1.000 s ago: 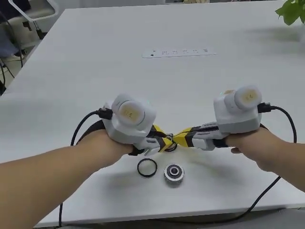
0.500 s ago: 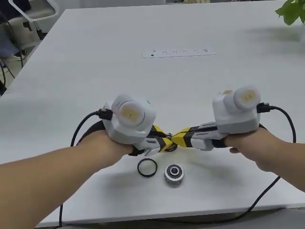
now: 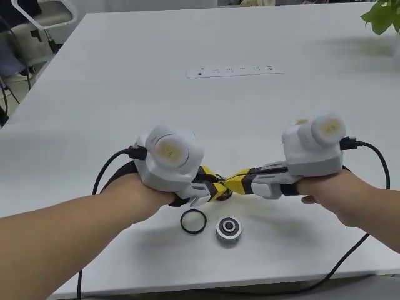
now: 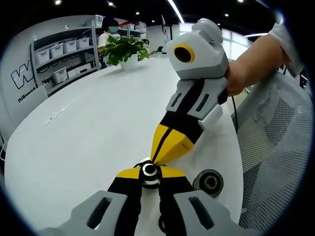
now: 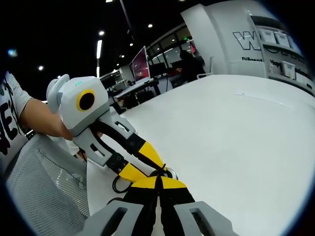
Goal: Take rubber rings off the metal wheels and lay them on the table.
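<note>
Practically nothing has moved: left gripper point(image 4: 150, 173) jaws pinch the metal wheel point(image 4: 149, 170), right gripper point(image 5: 157, 183) jaws clamp its rubber ring point(image 5: 166, 172), seemingly not yet off.

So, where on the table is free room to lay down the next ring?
Free: the bare table from the power strip down to the left gripper and right gripper; also the patch right of the loose wheel. Crowded: the front edge, around the loose ring and that wheel.
</note>
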Available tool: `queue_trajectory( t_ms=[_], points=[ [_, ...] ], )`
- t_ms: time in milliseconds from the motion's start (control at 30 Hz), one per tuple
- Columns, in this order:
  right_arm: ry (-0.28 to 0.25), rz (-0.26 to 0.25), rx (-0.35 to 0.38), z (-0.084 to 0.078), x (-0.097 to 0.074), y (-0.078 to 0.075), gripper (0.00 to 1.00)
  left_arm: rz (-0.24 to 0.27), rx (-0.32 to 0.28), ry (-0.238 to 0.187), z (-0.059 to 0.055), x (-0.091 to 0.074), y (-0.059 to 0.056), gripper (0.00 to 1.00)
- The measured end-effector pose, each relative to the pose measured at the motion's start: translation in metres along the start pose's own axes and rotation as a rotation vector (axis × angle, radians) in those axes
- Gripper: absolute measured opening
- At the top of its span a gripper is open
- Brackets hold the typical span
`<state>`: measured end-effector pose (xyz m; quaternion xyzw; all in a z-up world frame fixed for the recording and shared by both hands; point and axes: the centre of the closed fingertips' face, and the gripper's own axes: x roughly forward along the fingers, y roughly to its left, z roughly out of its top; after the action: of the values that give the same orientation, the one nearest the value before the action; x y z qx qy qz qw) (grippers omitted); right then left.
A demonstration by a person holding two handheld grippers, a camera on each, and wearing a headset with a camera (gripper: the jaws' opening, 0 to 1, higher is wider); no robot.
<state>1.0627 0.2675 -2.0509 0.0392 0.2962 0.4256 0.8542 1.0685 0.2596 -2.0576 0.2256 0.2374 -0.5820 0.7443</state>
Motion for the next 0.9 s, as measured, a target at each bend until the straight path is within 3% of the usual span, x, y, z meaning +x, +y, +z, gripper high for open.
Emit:
queue_trajectory(
  t_ms=[467, 667, 900],
  points=[
    [-0.02, -0.021, 0.019, 0.0024, -0.004, -0.0058, 0.0, -0.007, -0.047, -0.011, 0.0001, -0.0007, -0.0002, 0.09],
    [-0.025, -0.019, 0.016, 0.004, -0.004, -0.0044, 0.0, -0.01, -0.025, -0.021, 0.0042, -0.0033, 0.0005, 0.05],
    [-0.032, -0.02, 0.019, 0.0056, -0.005, -0.0037, 0.0, -0.018, -0.008, -0.017, 0.0049, -0.0078, -0.0002, 0.11]
  ],
)
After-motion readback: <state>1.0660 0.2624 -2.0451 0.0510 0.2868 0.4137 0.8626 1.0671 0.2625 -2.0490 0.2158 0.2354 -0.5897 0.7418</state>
